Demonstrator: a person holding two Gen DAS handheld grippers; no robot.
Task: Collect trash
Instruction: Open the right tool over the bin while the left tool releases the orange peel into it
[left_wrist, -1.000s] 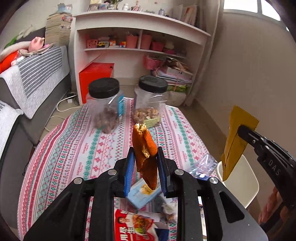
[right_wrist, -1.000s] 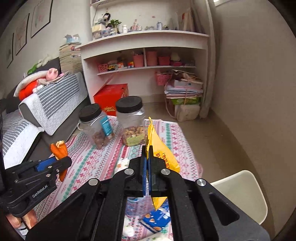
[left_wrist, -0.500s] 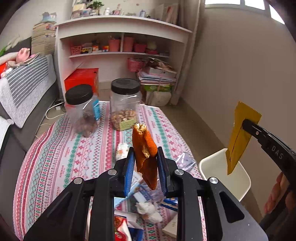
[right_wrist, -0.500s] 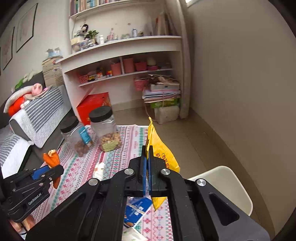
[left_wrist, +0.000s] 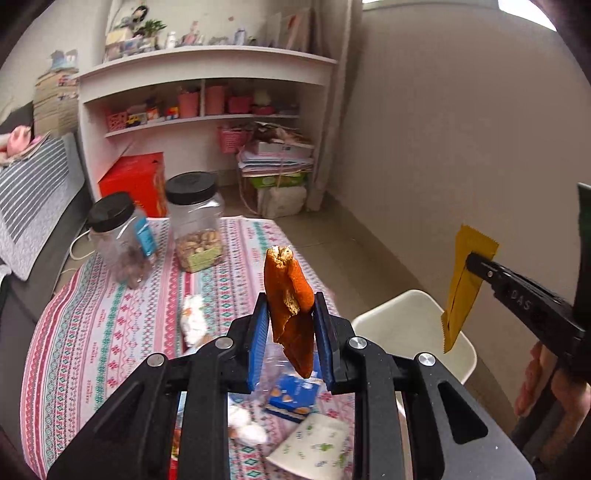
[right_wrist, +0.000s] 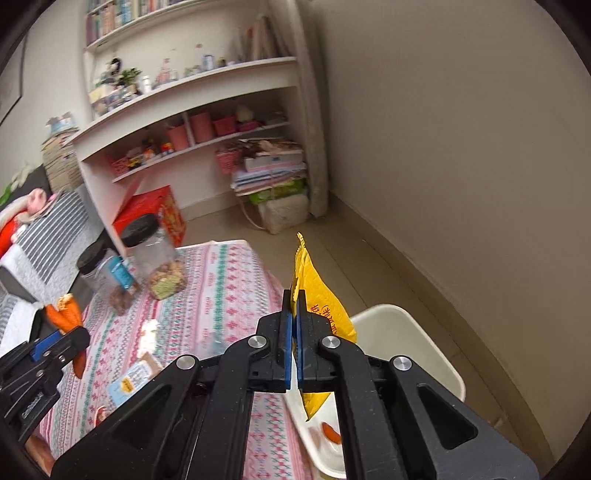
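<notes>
Two jars (left_wrist: 194, 221) hold nuts; left gripper (left_wrist: 291, 332) fingers clamp orange peel (left_wrist: 290, 295), right gripper (right_wrist: 294, 325) yellow wrapper (right_wrist: 321, 314).

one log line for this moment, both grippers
left gripper: shut on orange peel | right gripper: shut on yellow wrapper | white bin: nearby

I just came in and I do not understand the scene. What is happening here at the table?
A person is clearing trash from a table with a patterned cloth, using a claw in each hand. The left claw grips an orange peel, and the right claw is shut on a yellow wrapper. Both pieces hang in the air, near a white bin beside the table. More wrappers lie on the cloth.
</notes>
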